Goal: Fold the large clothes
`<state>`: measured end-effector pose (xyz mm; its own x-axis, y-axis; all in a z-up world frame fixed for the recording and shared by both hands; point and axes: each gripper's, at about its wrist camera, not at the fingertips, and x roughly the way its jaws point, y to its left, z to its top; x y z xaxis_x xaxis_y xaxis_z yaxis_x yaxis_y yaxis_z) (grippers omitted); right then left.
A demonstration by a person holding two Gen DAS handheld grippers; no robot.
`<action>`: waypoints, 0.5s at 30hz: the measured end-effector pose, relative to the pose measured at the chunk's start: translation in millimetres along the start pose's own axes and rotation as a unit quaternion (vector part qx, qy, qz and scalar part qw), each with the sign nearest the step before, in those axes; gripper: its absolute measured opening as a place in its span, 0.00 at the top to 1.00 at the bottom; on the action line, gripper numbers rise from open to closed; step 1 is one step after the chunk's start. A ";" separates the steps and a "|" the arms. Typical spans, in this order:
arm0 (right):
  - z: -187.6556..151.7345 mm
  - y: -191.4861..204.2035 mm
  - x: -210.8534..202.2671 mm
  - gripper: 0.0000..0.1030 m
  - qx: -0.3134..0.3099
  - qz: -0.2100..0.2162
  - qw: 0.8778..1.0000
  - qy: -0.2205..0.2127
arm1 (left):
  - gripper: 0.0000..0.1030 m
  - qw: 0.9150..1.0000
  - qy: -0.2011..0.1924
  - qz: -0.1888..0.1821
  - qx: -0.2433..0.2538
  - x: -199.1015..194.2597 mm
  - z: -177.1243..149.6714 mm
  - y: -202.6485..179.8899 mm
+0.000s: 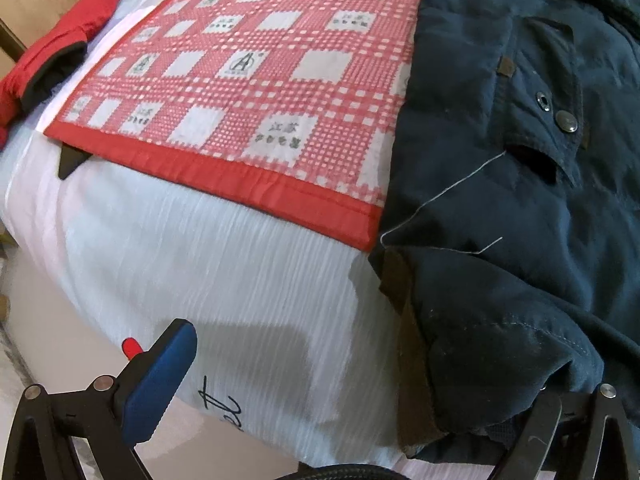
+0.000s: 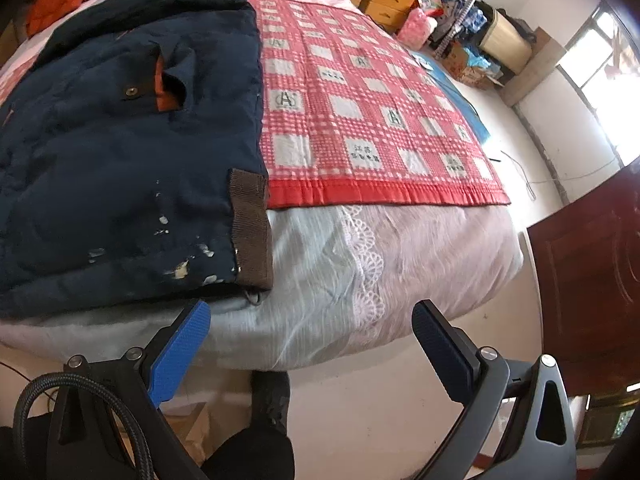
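Navy jacket (image 2: 120,152) lies flat on the bed (image 2: 320,280), hem at the near edge, brown cuff band (image 2: 250,224) at its hem corner just beside the red checked mat (image 2: 372,112). Risks, as I judge them: the jacket is thick and padded, so a shallow bite on the hem would likely slip out mid-fold; a deep bite could catch the pale bedcover (image 1: 240,260) underneath and drag it up with the coat. The mat edge sits right against the jacket side, so a sideways grab there could snag it too. A loose white thread (image 1: 440,196) trails across the coat front near the pocket snaps (image 1: 566,122); it could catch on a finger. Left gripper (image 1: 352,376): spread wide, blue pad over the bedcover on one side, the other finger against or under the jacket's hem; contact looks likely but nothing is pinched. Right gripper (image 2: 312,344): wide open, empty, below the bed edge, one blue pad (image 2: 180,352) just under the cuff corner without touching it. Red garment (image 1: 52,52) lies at the far bed edge, well apart.
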<state>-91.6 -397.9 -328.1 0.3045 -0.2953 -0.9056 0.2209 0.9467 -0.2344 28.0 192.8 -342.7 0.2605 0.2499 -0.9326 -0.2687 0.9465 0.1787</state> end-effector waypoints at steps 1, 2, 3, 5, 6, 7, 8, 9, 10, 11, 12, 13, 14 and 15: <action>-1.4 0.1 3.0 0.00 0.000 0.001 1.000 -0.001 | 0.01 1.000 0.000 0.002 0.000 -0.2 -0.1 -0.2; -3.0 -1.6 8.5 0.00 0.001 0.004 1.000 -0.001 | 0.01 1.000 0.001 0.002 0.000 -0.4 -0.2 -0.7; -3.9 -1.1 13.0 0.00 0.005 0.007 1.000 0.001 | 0.01 1.000 0.002 0.002 -0.001 -0.2 -0.2 -0.8; -3.8 0.8 21.5 0.00 0.012 0.013 1.000 -0.002 | 0.01 1.000 0.005 -0.001 -0.007 0.5 -0.6 -0.5; -2.8 1.9 25.4 0.00 0.011 0.011 1.000 -0.006 | 0.01 1.000 0.007 -0.001 -0.010 1.3 -0.3 0.0; -2.4 2.3 27.9 0.00 0.012 0.010 1.000 -0.010 | 0.01 1.000 0.007 -0.002 -0.015 1.7 -0.3 0.1; -1.4 2.3 30.9 0.00 0.014 0.008 1.000 -0.015 | 0.01 1.000 0.006 -0.003 -0.017 1.5 -0.5 -0.2; 0.8 0.2 34.4 0.00 0.020 0.005 1.000 -0.023 | 0.01 1.000 0.004 -0.003 -0.019 0.8 -0.5 -0.8; 3.6 -1.8 35.7 0.00 0.029 0.003 0.999 -0.029 | 0.01 1.000 -0.002 -0.004 -0.021 -1.0 -0.1 -1.2; 7.4 -6.4 37.0 0.00 0.041 0.001 0.999 -0.035 | 0.02 1.000 -0.008 -0.007 -0.022 -3.0 0.5 -1.5; 11.1 -11.5 37.3 0.00 0.055 0.004 0.998 -0.043 | 0.02 1.000 -0.014 -0.010 -0.021 -5.1 0.9 -2.6; 15.6 -16.4 36.4 0.00 0.072 0.012 0.996 -0.056 | 0.02 0.999 -0.021 -0.014 -0.021 -7.2 1.2 -4.0; 19.8 -17.2 36.0 0.00 0.079 0.016 0.995 -0.065 | 0.02 0.999 -0.024 -0.017 -0.021 -7.7 1.3 -5.0; 23.6 -13.4 38.0 0.00 0.076 0.019 0.995 -0.067 | 0.02 0.999 -0.022 -0.021 -0.022 -6.1 1.6 -6.7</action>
<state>-61.2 -424.8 -351.0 0.4340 -0.2829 -0.8554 0.3407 0.9304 -0.1348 29.6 185.3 -337.7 0.3135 0.2191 -0.9240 -0.2972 0.9468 0.1237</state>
